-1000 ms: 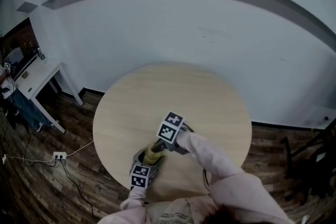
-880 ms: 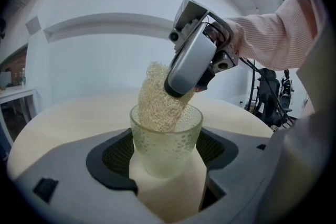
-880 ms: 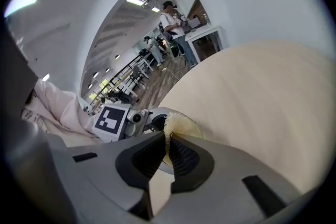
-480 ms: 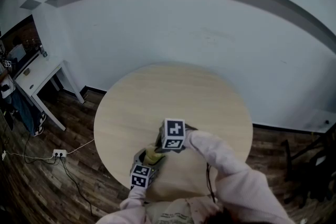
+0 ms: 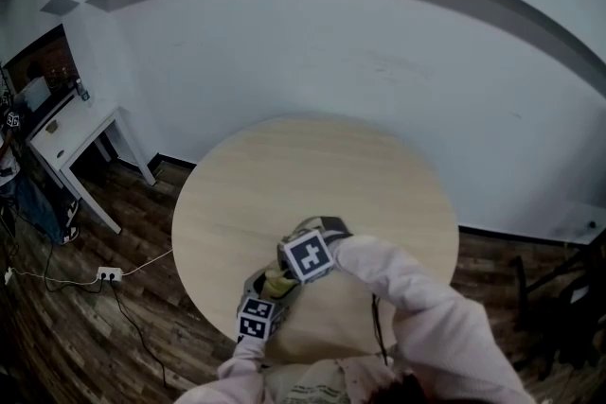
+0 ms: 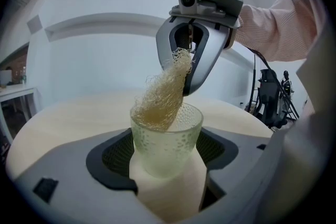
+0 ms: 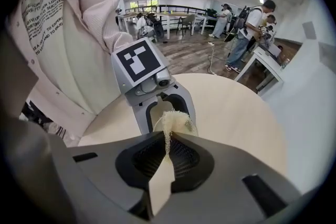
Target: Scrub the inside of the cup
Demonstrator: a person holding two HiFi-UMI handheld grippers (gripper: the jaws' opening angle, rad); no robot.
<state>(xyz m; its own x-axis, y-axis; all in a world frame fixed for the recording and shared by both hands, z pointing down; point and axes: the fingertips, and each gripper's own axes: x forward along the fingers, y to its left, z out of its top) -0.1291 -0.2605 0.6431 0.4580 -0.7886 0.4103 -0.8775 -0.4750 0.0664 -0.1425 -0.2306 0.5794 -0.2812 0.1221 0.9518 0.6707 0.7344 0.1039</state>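
White wall and dark wood floor frame a round, pale desk [image 5: 379, 175]. Near its front edge the person's left tongs [image 6: 167, 162] are clenched around a frosted, dimpled cup [image 6: 167, 136], with a pad pressed to either side. The right tongs [image 7: 168, 150] point steeply down from above, pinched tight on a straw-coloured fibrous scrubber [image 6: 160, 99]. The scrubber's lower end sits inside the cup's mouth, against the left of the rim. A pale pink sleeve [image 5: 407, 289] covers the right arm.
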